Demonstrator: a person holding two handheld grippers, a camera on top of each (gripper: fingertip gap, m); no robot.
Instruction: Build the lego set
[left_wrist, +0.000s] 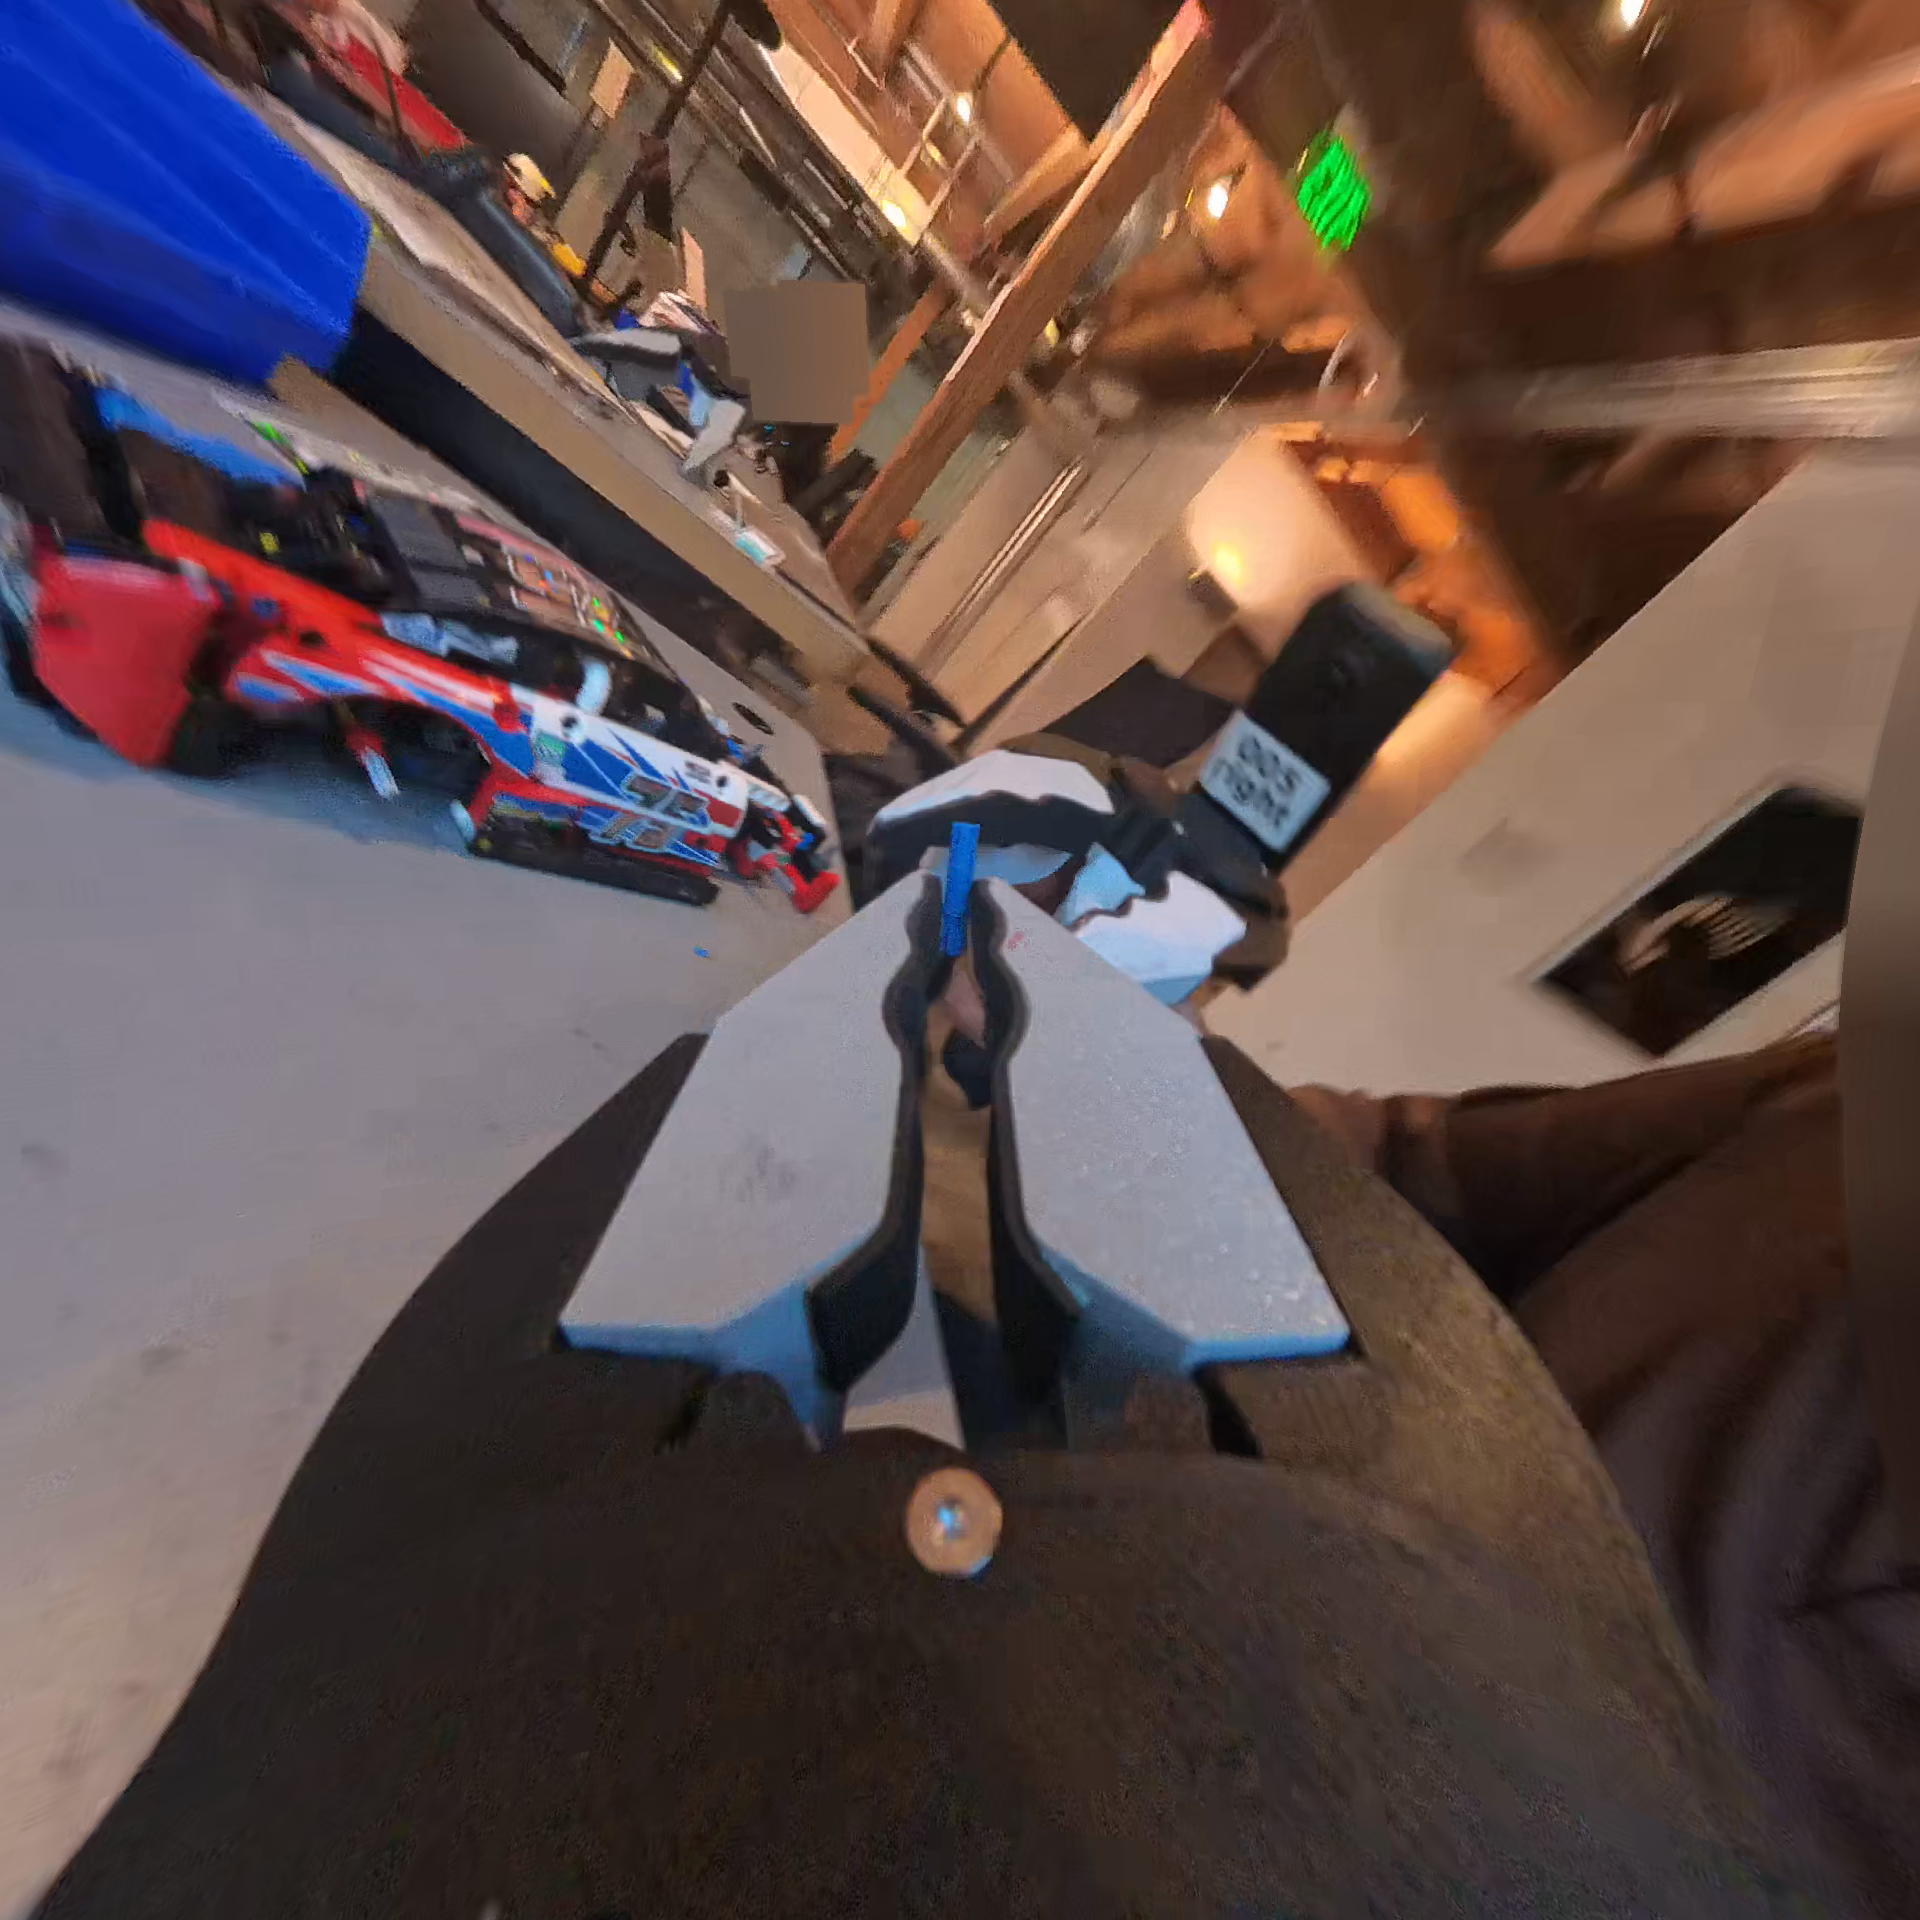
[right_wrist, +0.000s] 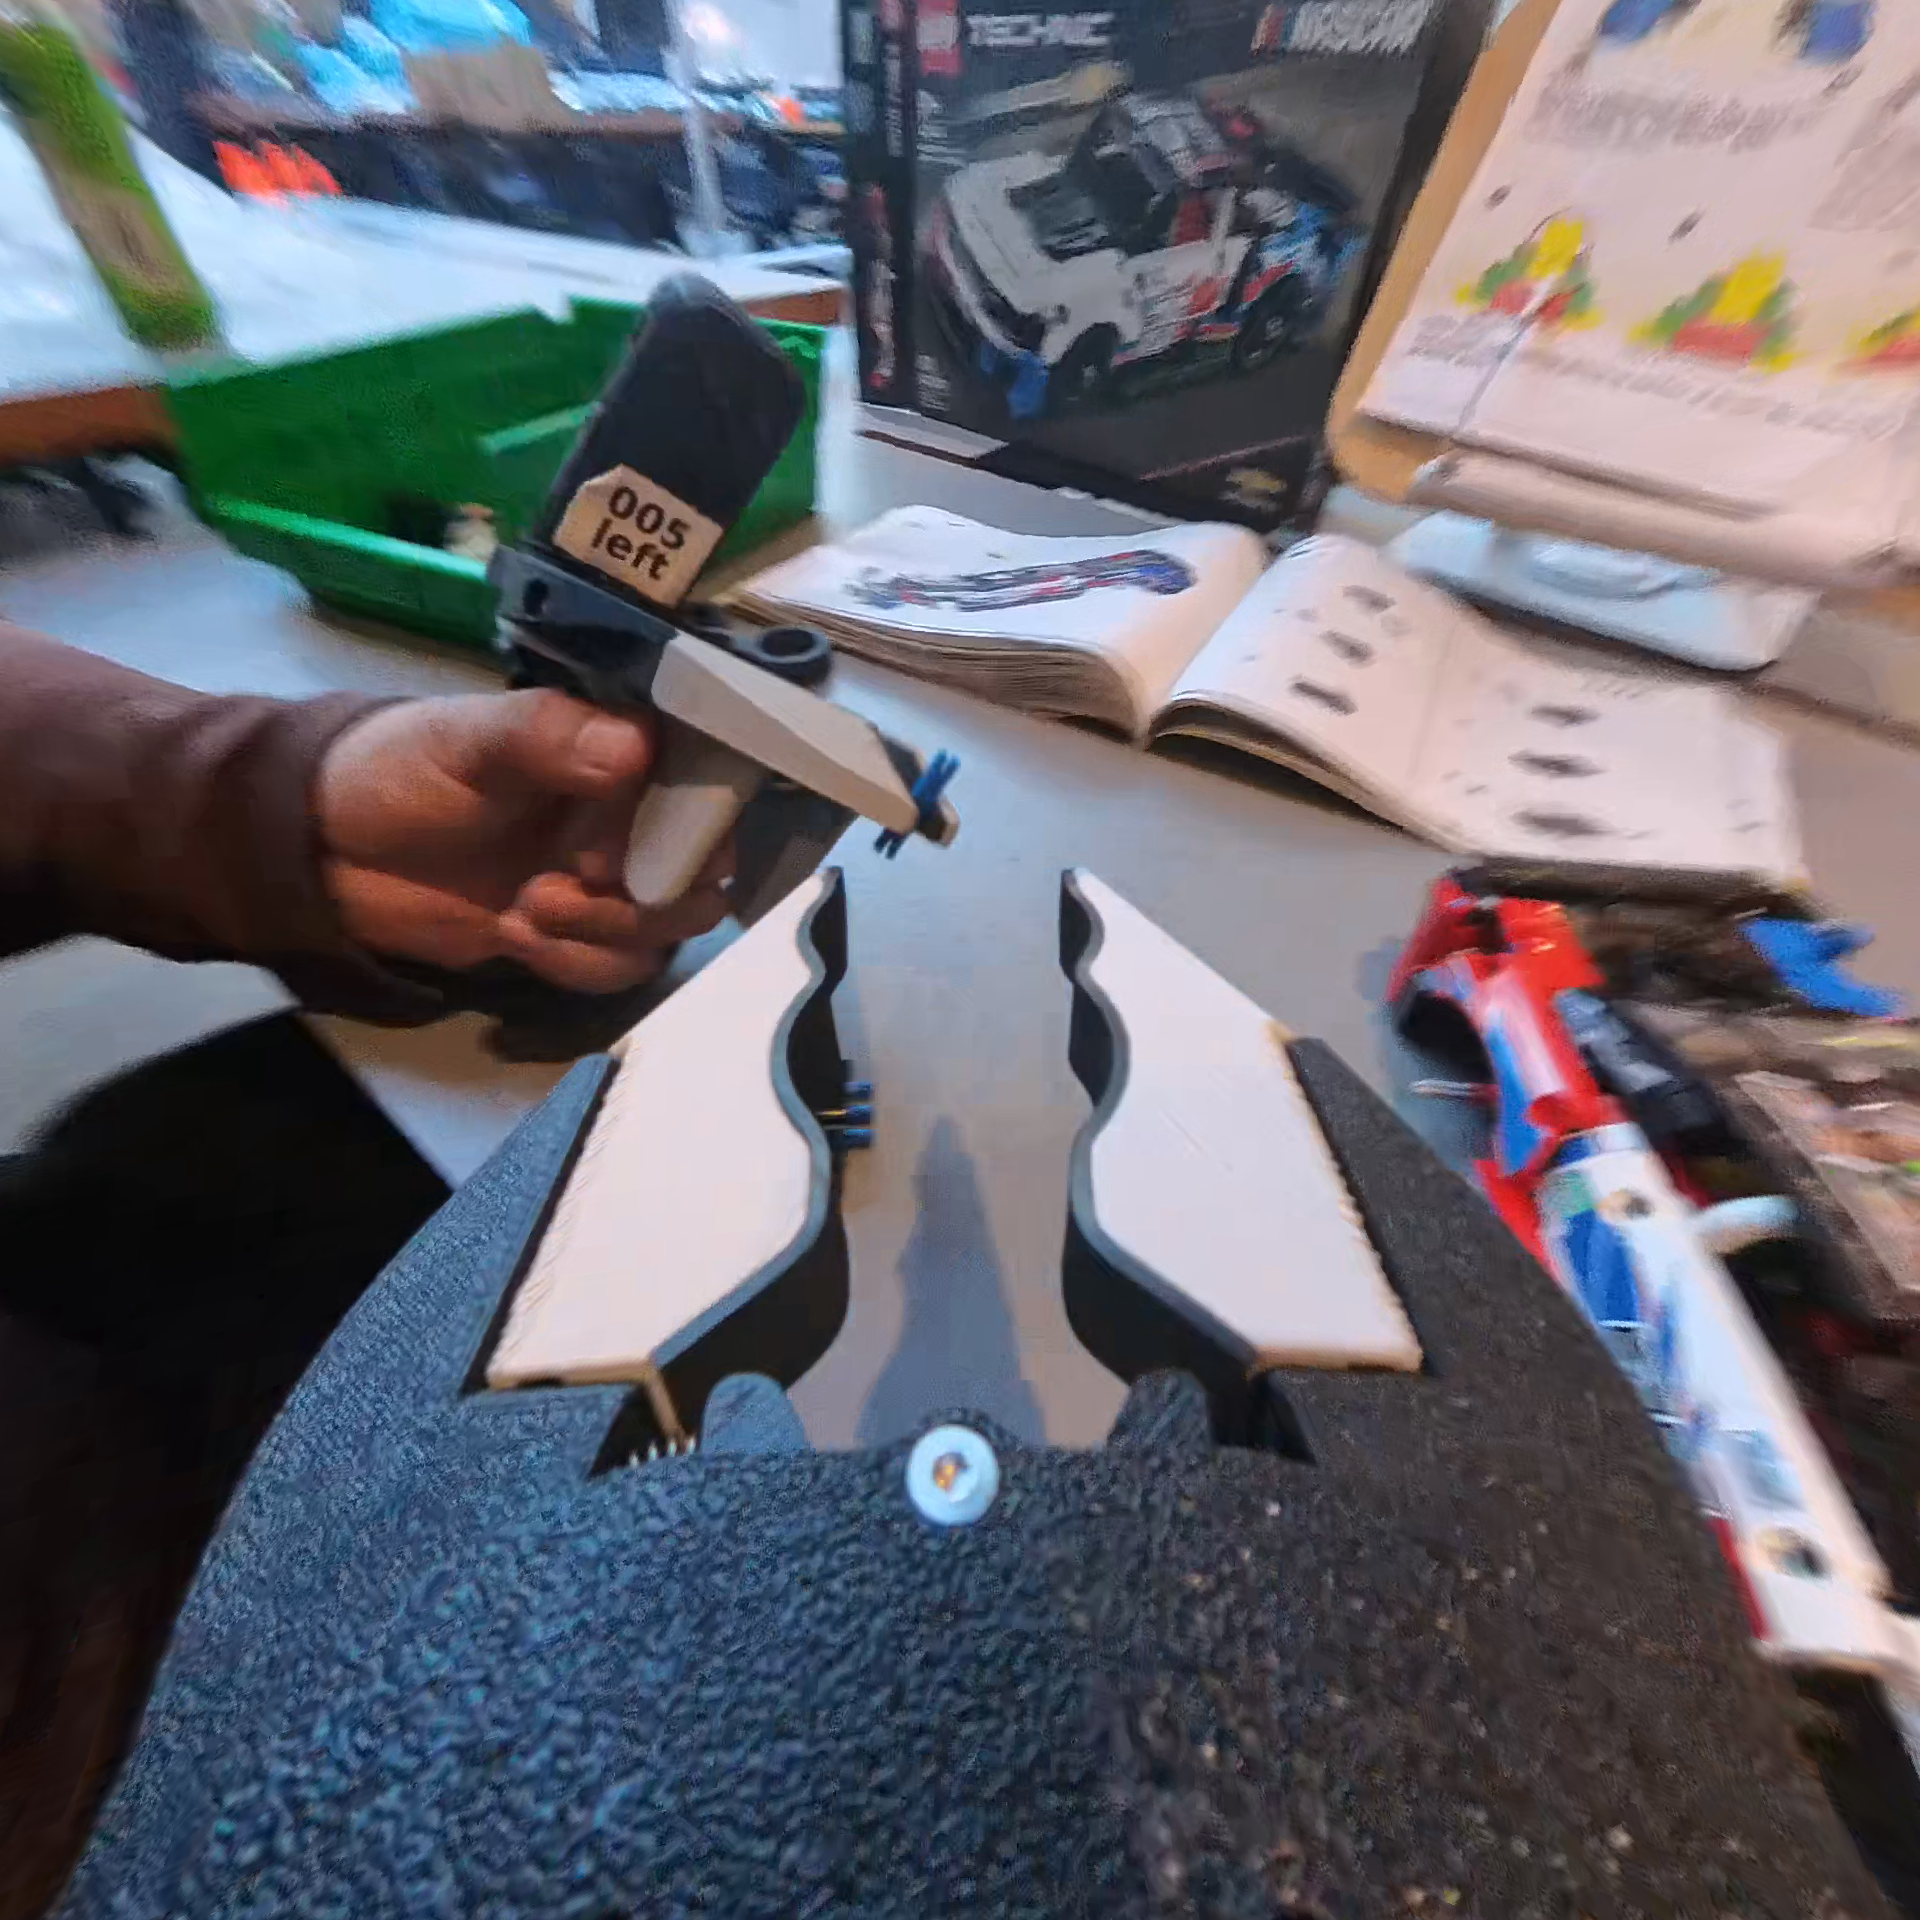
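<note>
Nearest the lens, the left tool (left_wrist: 961, 914) is clamped at its very tips on a small blue pin (left_wrist: 958, 886), which sticks out past both sides of the fingers; the right wrist view shows the same pin (right_wrist: 920, 792) crossing the tip. Just beyond the pin, the right tool (right_wrist: 951, 914) hangs over the counter (right_wrist: 1195, 810) with its jaws spread and nothing between them. A few more blue pins (right_wrist: 857, 1110) lie on the counter just behind its left finger.

As a judgement, the pin is hard, light and slick, likely to twist or pop free under side load, so it is best taken across its middle and pushed in straight.

Well away from the pin, the part-built red, white and blue car (left_wrist: 436, 707) lies on the counter. Beyond it are an open instruction booklet (right_wrist: 1143, 634), the dark set box (right_wrist: 1122, 239) bearing a brand mark and a car picture, and a green bin (right_wrist: 395, 457). Each tool carries a small printed label
</note>
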